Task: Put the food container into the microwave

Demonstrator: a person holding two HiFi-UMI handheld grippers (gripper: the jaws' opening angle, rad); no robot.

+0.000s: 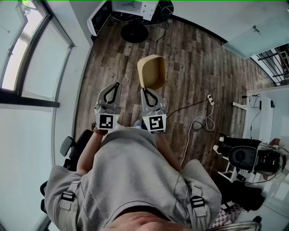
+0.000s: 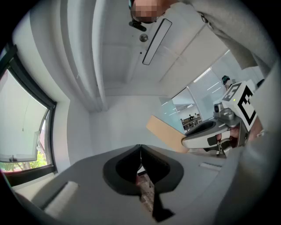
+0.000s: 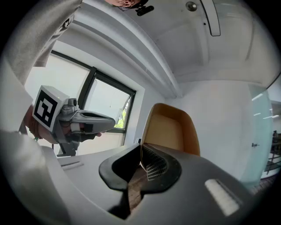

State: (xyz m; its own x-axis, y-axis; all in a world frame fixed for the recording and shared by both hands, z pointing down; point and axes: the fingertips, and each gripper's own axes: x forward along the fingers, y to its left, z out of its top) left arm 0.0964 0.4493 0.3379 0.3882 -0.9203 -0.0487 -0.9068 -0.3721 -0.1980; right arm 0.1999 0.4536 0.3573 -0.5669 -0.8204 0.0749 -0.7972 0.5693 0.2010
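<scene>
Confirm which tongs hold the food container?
The right tongs, clamped on the rim of the tan food container. The left tongs are shut on nothing.

Dark wood-plank floor point(image 1: 189, 67) spreads under and ahead of the left gripper point(image 1: 117, 84) and right gripper point(image 1: 145, 92). Tall dark-framed windows point(image 1: 27, 54) to the left gripper's left let in bright daylight. A white power strip point(image 1: 210, 99) and its cable lie right of the right gripper. Farther ahead stands a round black base point(image 1: 134, 32), near a white wall point(image 1: 212, 13).
</scene>
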